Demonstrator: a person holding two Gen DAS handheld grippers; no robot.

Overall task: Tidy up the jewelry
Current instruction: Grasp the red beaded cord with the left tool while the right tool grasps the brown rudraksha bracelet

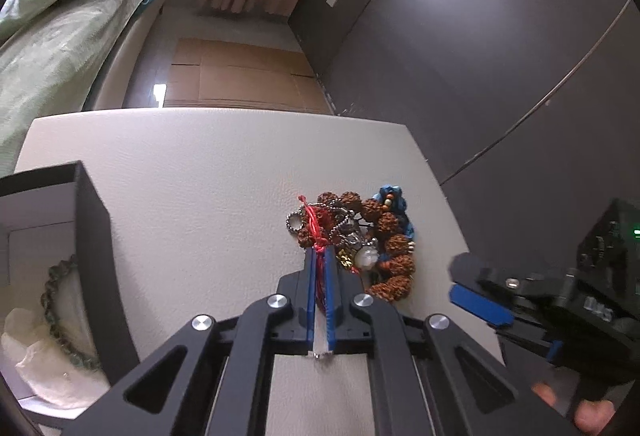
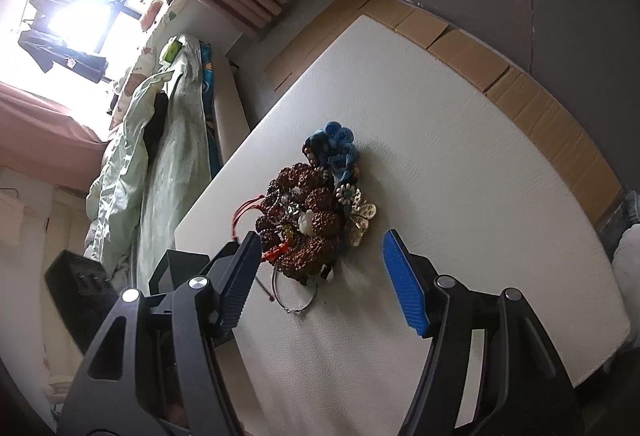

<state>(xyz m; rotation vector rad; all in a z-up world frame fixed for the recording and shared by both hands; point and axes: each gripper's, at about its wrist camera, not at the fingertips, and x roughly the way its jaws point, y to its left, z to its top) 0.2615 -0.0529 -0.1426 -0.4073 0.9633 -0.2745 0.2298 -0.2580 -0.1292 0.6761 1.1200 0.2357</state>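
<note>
Presently the left hand-held gripper (image 1: 319, 254) is clamped tight on a red braided cord (image 1: 320, 268), its blue pads pinching the strands at the near edge of a tangled heap of jewelry (image 1: 360, 240): brown knobbly seed beads, a silver ball chain and a blue knotted cord. The right hand-held gripper (image 2: 322, 250) stands with jaws spread wide, holding nothing, the heap just ahead of its fingertips. The heap lies on a white textured bench (image 1: 200, 171). An open black box (image 1: 90, 236) stands at the bench's left, a green beaded bracelet (image 1: 60, 316) inside it.
</note>
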